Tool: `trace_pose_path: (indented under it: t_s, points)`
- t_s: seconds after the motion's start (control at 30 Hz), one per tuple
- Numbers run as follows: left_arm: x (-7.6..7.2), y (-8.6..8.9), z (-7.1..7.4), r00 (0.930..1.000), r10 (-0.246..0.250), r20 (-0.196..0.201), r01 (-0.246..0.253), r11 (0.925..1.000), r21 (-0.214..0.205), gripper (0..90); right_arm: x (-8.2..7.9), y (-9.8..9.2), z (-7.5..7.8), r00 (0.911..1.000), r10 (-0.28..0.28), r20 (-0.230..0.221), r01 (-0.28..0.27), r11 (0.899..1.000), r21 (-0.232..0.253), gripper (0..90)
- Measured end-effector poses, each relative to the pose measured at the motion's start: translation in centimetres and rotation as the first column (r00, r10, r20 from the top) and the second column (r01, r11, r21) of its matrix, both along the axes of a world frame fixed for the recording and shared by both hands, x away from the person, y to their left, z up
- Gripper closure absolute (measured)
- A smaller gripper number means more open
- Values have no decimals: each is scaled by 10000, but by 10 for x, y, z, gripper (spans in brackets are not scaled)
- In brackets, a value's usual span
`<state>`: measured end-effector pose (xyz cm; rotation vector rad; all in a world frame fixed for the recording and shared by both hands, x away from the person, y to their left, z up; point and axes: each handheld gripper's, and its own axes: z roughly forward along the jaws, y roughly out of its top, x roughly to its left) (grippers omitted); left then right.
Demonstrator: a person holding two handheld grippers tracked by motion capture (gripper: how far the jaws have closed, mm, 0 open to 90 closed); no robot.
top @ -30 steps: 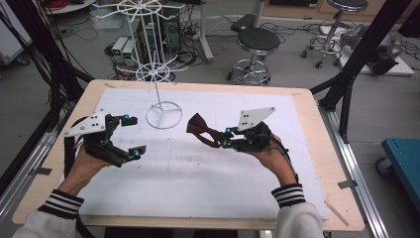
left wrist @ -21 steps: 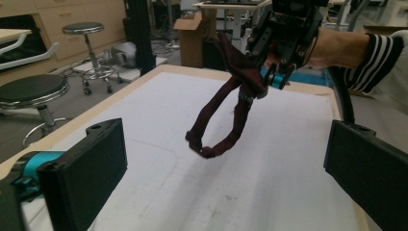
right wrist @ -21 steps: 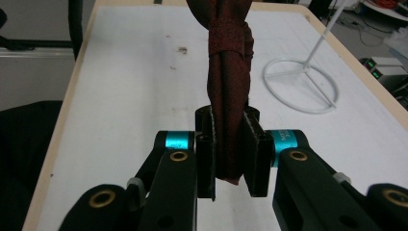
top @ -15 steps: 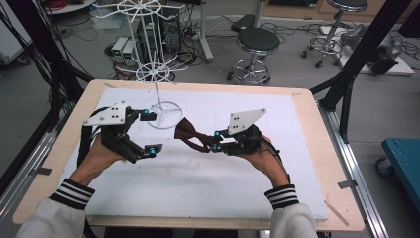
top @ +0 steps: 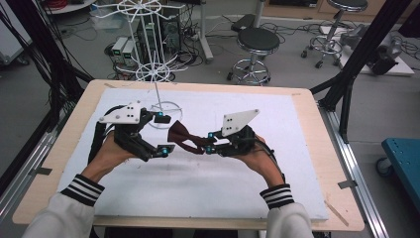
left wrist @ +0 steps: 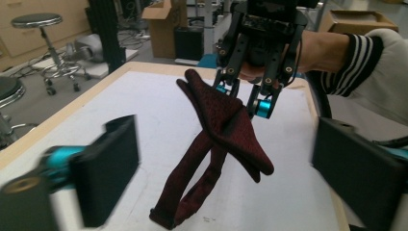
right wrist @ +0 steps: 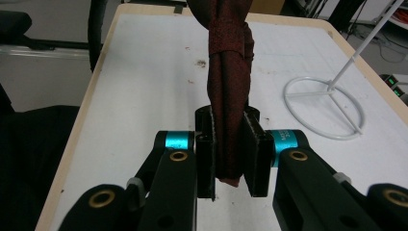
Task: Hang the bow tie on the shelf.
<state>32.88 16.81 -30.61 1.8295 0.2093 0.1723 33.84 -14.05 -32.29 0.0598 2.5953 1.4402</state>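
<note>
Low in the frame, my sleeved forearms reach in. At centre, my right gripper is clamped tight on one end of a dark red bow tie, holding it above the table so my left gripper, jaws wide and just closing, can take the free wing. Behind stands a white wire stand.

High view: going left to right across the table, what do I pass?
Left gripper → white wire stand's ring base, just behind its jaws → dark red bow tie → right gripper, clamped on the tie.
</note>
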Motion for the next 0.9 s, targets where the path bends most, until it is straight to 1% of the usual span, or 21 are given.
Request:
trace_pose_path:
  t_s: [0.03, 0.07, 0.13, 0.17, 0.2, 0.3, 0.33, 0.37, 0.4, 0.43, 0.47, 0.5, 0.6, 0.67, 0.77, 0.8, 0.9]
  points:
    - [0, -1, 0, 9999, -118, 80, 118, 9999, 37, 131, 0, 0, 0, 10000, 0, 0, 0, 10000, 0, 785]
    - [0, -2, 0, 9998, -156, 86, 156, 9999, 3, 154, 0, 1, 0, 10000, 34, -2, -34, 10000, -16, 784]
    - [1, -5, -1, 9997, -245, 11, 245, 9997, -49, 169, 0, 2, 0, 10000, 36, 32, -36, 10000, -22, 784]
    - [1, -6, -1, 9997, -238, 20, 238, 9997, -6, 183, 0, 2, 0, 10000, 79, 28, -79, 10000, -36, 784]
    - [2, -7, -1, 9996, -266, 1, 266, 9996, -12, 212, 0, 2, 0, 10000, 72, 23, -72, 10000, -47, 784]
    - [2, -9, -2, 9994, -346, 31, 346, 9994, 53, 323, -1, 4, -1, 9999, 140, 39, -140, 9999, -55, 783]
    - [2, -9, -2, 9990, -451, -6, 451, 9990, 37, 373, -1, 4, -1, 9999, 139, 28, -139, 9999, -64, 783]
    - [2, -9, -2, 9987, -498, 63, 498, 9987, 49, 403, -1, 4, -1, 9999, 140, 15, -139, 9999, -85, 783]
    - [2, -9, -2, 9991, -416, 87, 416, 9991, 22, 403, -1, 4, -1, 9999, 140, 15, -139, 9999, -85, 783]
    - [2, -9, -2, 9987, -503, 55, 503, 9987, -7, 430, -1, 4, -1, 9999, 166, 37, -165, 9998, -73, 783]
    - [2, -10, -2, 9987, -507, 91, 507, 9987, 19, 476, -1, 5, -1, 9998, 172, 88, -172, 9998, -49, 783]
    - [1, -10, -1, 9991, -400, 141, 398, 9991, 108, 513, 0, 5, -1, 9998, 184, 84, -183, 9998, -37, 782]
    - [1, -8, -1, 9996, -271, -53, 271, 9996, 6, 660, 0, 5, -1, 9998, 179, 73, -179, 9998, -60, 782]
    - [2, -8, -1, 9991, -384, -201, 382, 9992, -91, 748, -1, 4, -1, 9999, 112, 33, -112, 9999, -93, 781]
    - [0, -10, 0, 9993, -292, -229, 293, 9996, 35, 823, 0, 3, -1, 9999, 84, 59, -83, 9999, -101, 780]
    - [0, -10, 0, 9993, -268, -245, 270, 9996, 80, 823, 0, 3, -1, 9999, 84, 59, -83, 9999, -101, 780]
    - [-1, -10, 0, 9992, -206, -336, 207, 9998, 40, 830, 1, 3, -1, 9999, 70, 83, -69, 9999, -83, 778]
